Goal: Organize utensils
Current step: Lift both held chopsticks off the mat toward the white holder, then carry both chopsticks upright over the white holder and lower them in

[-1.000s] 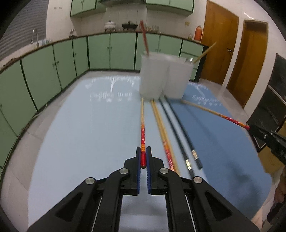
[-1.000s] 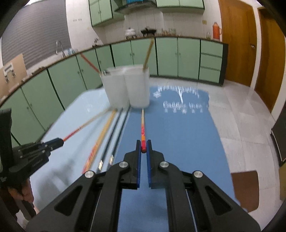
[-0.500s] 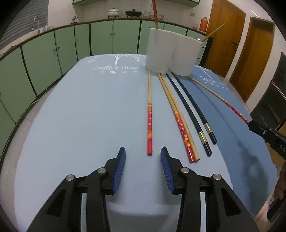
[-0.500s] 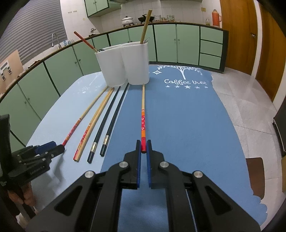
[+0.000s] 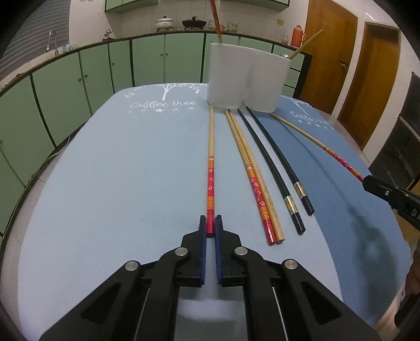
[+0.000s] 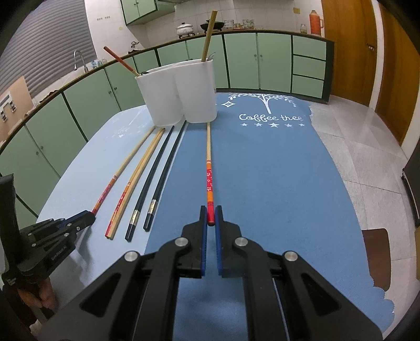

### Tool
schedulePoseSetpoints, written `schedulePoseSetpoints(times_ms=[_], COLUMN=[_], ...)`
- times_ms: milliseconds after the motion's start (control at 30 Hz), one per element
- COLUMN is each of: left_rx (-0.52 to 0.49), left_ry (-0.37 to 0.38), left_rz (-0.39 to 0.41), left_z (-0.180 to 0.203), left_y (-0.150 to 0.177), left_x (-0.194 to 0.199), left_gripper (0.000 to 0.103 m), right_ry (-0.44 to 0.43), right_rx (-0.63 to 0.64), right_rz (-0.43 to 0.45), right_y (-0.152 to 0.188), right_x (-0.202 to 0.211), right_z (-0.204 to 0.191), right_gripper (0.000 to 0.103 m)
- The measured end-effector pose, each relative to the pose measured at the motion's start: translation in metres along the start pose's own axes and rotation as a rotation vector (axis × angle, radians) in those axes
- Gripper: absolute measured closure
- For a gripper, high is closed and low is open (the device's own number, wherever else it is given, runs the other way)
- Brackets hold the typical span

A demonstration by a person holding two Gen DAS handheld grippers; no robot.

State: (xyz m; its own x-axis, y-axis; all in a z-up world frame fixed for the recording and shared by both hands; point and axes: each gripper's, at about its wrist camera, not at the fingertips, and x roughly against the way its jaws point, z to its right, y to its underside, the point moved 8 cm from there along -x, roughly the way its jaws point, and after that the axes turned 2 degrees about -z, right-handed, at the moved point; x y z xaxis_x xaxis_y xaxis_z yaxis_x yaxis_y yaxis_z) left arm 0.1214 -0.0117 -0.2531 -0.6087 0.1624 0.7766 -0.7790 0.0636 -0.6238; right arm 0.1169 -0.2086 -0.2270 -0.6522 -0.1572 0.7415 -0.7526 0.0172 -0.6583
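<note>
Worktop under blue mats; white twin holder at far end. Both hand-held grippers angle down. Left hand-held gripper just snapped closed, clamped on red-ended chopstick (lying flat). Right hand-held gripper clamped on another red-ended chopstick, tip touching the holder.

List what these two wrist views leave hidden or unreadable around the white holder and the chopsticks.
- Inside of the white holder: both views look at its walls, so the contents below the rim are hidden.
- Top of the red chopstick standing in the holder: cut off by the upper edge of the left wrist view.
- Print on the metal bands of the black chopsticks: too small to read in either view.
</note>
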Motion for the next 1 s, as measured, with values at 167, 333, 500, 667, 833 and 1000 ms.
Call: schedulePoseSetpoints(times_ms=[167,333,500,667,833,1000], left_rx=[-0.028,-0.054,-0.063,-0.064,-0.086,-0.087], left_ry=[0.006,0.005,0.01,0.022,0.028,0.037], left_rz=[0.038,0.105,0.171,0.24,0.298,0.309], left_z=[0.005,0.006,0.01,0.01,0.014,0.016], left_y=[-0.016,-0.046,-0.078,-0.109,-0.137,-0.157], left_x=[0.025,0.064,0.096,0.122,0.135,0.131], left_gripper=[0.097,0.097,0.097,0.097,0.097,0.097], right_ry=[0.004,0.016,0.019,-0.01,-0.061,-0.086], right_rx=[0.005,0.024,0.051,0.057,0.066,0.086], right_rz=[0.042,0.128,0.205,0.244,0.216,0.192], right_y=[-0.015,-0.047,-0.079,-0.107,-0.137,-0.161], right_x=[0.015,0.046,0.074,0.092,0.094,0.095], right_z=[0.003,0.007,0.007,0.007,0.0,-0.007], right_gripper=[0.098,0.098,0.098,0.098,0.098,0.098])
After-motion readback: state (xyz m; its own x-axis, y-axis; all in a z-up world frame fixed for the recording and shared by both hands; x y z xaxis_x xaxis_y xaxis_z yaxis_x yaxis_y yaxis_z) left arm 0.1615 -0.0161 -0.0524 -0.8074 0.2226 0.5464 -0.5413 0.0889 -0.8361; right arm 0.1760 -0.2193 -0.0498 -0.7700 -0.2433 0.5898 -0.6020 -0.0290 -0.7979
